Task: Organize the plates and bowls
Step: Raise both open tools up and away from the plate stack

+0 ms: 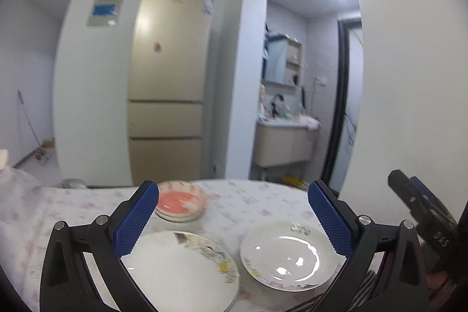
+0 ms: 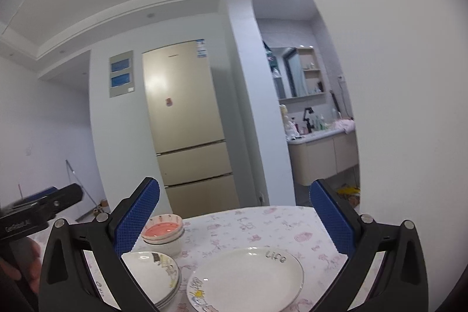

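behind the worktop (image 2: pixel 248 221) stands a fridge (image 2: pixel 184 113); both tools, left tool (image 1: pixel 231 220) and right tool (image 2: pixel 234 220), spread empty above plates (image 2: pixel 245 277) and stacked bowls (image 2: pixel 163 233).

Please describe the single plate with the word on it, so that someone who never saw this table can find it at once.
On the table with the pink-patterned cloth, look at the near side, right of the stack of plates. The plate lies there alone, flat on the cloth. Unlike the stacked plates and the pink-lined bowls behind them, it has "Life" written on its far rim.
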